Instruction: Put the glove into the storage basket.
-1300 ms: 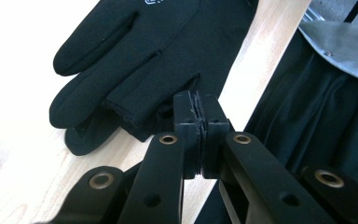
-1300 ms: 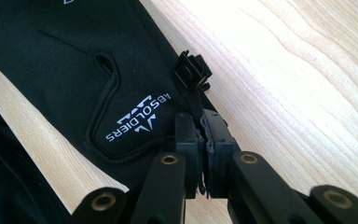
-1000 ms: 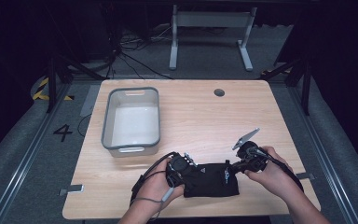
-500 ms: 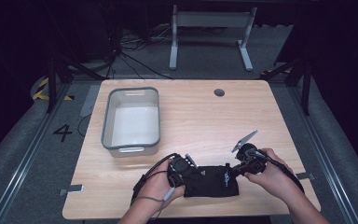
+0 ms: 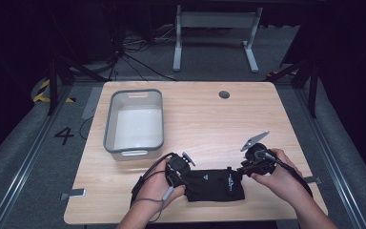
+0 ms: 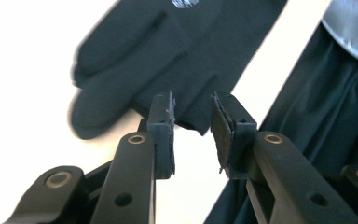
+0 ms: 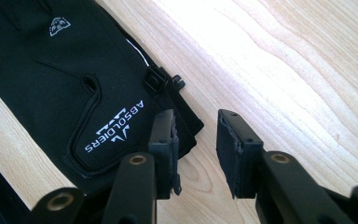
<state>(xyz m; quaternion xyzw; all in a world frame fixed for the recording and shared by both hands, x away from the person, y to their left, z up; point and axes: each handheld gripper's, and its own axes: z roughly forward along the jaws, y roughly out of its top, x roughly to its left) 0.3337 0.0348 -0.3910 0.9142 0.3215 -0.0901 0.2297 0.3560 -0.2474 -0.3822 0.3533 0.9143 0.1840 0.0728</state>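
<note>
A pair of black gloves (image 5: 214, 183) lies flat near the table's front edge, with white logos on it. My left gripper (image 5: 187, 172) is at the gloves' left end, where the glove fingers are. In the left gripper view it (image 6: 193, 126) stands open, with the glove fingers (image 6: 158, 56) just beyond its tips and nothing between the pads. My right gripper (image 5: 242, 171) is at the right end, by the cuff. It (image 7: 196, 140) is open too; its left jaw lies over the cuff corner of the glove (image 7: 65, 84), and bare wood shows in the gap.
A grey bin (image 5: 108, 124), empty, stands at the left of the wooden table (image 5: 219, 124). A round cable hole (image 5: 224, 94) sits near the far edge. The gloves lie close to the front edge, where the person's forearms come in.
</note>
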